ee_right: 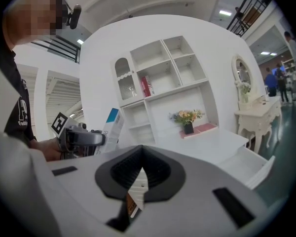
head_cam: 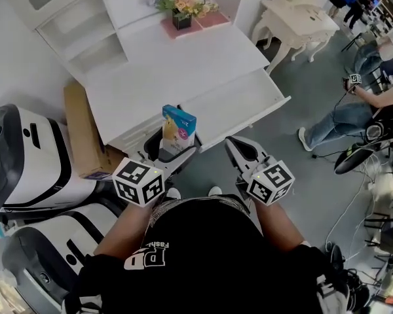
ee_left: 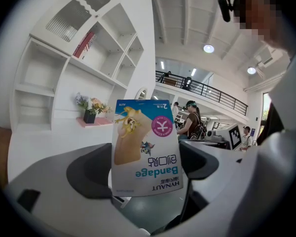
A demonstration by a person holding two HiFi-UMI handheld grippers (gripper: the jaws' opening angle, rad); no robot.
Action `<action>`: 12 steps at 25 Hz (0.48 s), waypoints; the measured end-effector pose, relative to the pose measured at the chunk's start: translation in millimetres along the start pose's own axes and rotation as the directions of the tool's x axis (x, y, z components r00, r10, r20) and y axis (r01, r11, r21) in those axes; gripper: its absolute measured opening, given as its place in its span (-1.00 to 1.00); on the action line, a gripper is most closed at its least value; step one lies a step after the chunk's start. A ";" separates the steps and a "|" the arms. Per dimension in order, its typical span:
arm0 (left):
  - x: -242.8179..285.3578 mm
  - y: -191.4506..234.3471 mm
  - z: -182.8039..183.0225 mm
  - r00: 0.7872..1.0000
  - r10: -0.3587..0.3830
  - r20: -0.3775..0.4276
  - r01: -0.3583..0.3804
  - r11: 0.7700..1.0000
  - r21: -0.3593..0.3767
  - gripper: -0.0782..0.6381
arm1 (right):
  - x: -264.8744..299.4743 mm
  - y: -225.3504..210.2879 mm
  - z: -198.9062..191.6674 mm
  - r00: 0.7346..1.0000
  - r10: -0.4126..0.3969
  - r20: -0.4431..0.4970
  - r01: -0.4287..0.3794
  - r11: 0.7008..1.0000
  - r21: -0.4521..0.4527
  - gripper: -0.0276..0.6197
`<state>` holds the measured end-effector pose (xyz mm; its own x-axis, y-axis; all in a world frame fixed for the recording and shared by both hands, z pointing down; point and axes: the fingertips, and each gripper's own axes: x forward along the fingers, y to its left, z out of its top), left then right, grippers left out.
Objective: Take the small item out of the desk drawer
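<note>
A small blue-and-white bandage box (head_cam: 178,129) stands upright between the jaws of my left gripper (head_cam: 173,146), which is shut on it just in front of the white desk (head_cam: 183,64). In the left gripper view the box (ee_left: 146,147) fills the middle, printed side up-side-down, held by my left gripper (ee_left: 145,174). The desk drawer (head_cam: 276,102) is pulled open to the right of the box. My right gripper (head_cam: 236,144) hovers below the drawer front, jaws together and holding nothing (ee_right: 141,171). The right gripper view shows the held box (ee_right: 112,125) at left and the open drawer (ee_right: 246,165) at right.
A flower pot (head_cam: 181,13) on a pink mat sits at the desk's back. A cardboard box (head_cam: 85,133) and white machines (head_cam: 33,156) stand at left. Another white table (head_cam: 296,19) is at the far right; a seated person (head_cam: 354,113) and floor cables lie right.
</note>
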<state>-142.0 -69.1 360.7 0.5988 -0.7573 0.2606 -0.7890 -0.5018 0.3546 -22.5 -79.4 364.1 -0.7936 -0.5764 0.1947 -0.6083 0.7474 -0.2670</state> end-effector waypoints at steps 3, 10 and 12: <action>-0.8 4.7 2.3 1.000 -0.006 0.000 0.006 1.000 0.001 0.39 | 2.9 0.9 0.5 1.000 -0.010 -0.003 0.010 1.000 -0.001 -0.89; -1.4 9.1 4.5 1.000 -0.013 0.005 0.013 1.000 -0.003 0.39 | 6.9 2.3 3.1 1.000 -0.013 -0.004 0.013 1.000 -0.006 -0.89; -1.3 9.5 4.5 1.000 -0.013 0.005 0.013 1.000 -0.004 0.39 | 7.4 2.4 3.6 1.000 -0.013 -0.003 0.013 1.000 -0.005 -0.89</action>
<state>-150.9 -74.8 359.8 0.6084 -0.7528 0.2513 -0.7804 -0.5098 0.3620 -29.9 -83.0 361.5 -0.7857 -0.5851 0.2008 -0.6185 0.7417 -0.2595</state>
